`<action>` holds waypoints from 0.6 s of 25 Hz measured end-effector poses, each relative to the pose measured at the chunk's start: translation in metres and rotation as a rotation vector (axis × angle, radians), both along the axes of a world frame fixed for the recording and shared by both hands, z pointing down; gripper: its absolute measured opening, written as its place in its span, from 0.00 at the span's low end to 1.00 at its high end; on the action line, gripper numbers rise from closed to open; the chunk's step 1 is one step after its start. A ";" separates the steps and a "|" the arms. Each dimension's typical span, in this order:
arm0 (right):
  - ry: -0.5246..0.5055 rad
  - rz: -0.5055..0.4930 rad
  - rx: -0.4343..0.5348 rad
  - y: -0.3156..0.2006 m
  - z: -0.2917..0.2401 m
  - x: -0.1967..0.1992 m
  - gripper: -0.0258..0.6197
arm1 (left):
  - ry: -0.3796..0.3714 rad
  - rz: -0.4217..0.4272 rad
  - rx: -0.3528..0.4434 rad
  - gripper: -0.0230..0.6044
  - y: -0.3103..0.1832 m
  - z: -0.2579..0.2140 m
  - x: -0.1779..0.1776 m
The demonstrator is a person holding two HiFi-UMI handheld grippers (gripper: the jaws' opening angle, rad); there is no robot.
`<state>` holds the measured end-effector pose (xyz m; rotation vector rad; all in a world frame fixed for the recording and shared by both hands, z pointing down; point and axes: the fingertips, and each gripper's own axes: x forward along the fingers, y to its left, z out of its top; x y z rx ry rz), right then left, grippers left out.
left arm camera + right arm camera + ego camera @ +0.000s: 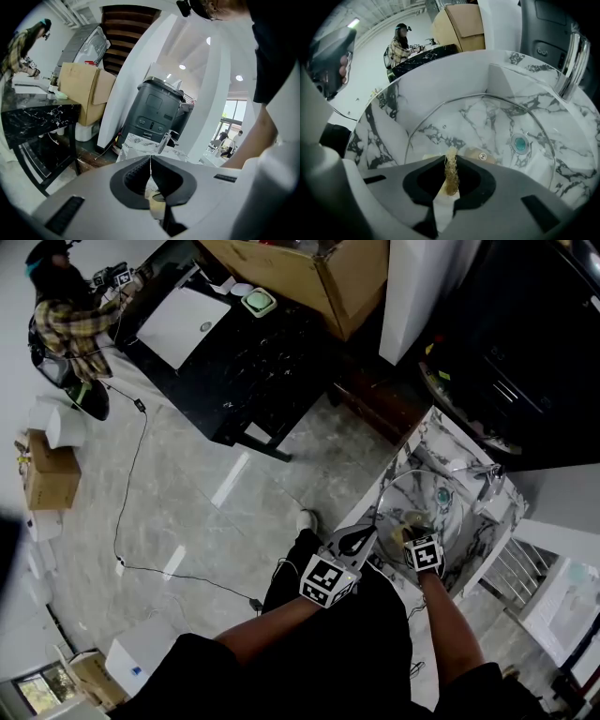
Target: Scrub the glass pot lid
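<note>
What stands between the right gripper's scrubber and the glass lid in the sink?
Nothing visible. The right gripper has its jaws shut on the scrubber, whose tip sits right at the lid, with only clear glass ahead. The left gripper pinches the lid's rim off to the side.

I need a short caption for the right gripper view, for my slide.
Right gripper, shut on a fibrous scrubber, faces the glass pot lid in a marble sink.

White, grey-veined marble sink [440,77], seen from the right gripper view. On its rim at 2 o'clock, 1 chrome faucet [570,61]. In the basin, glass pot lid [487,119], tilted; through it, toward 3 o'clock, 1 teal drain plug [519,143].
</note>
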<state>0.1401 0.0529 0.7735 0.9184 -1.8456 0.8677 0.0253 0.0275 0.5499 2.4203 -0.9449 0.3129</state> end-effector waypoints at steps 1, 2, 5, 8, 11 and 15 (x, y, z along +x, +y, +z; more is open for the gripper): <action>-0.007 -0.002 0.002 -0.001 -0.001 -0.003 0.14 | -0.001 -0.001 -0.001 0.07 -0.001 0.000 0.000; -0.015 -0.005 0.004 -0.002 -0.002 -0.006 0.14 | -0.001 -0.002 -0.002 0.07 -0.001 0.000 -0.001; -0.032 -0.033 0.007 -0.004 -0.001 -0.016 0.14 | -0.001 -0.005 -0.006 0.07 -0.005 0.000 -0.003; -0.034 -0.059 0.004 -0.007 -0.001 -0.023 0.14 | -0.002 -0.009 -0.008 0.07 -0.008 0.000 -0.003; -0.045 -0.053 0.003 -0.011 -0.001 -0.028 0.14 | -0.003 -0.011 -0.009 0.07 -0.011 -0.001 -0.003; -0.055 -0.039 0.002 -0.016 -0.003 -0.033 0.14 | -0.007 -0.018 -0.014 0.07 -0.014 0.000 -0.004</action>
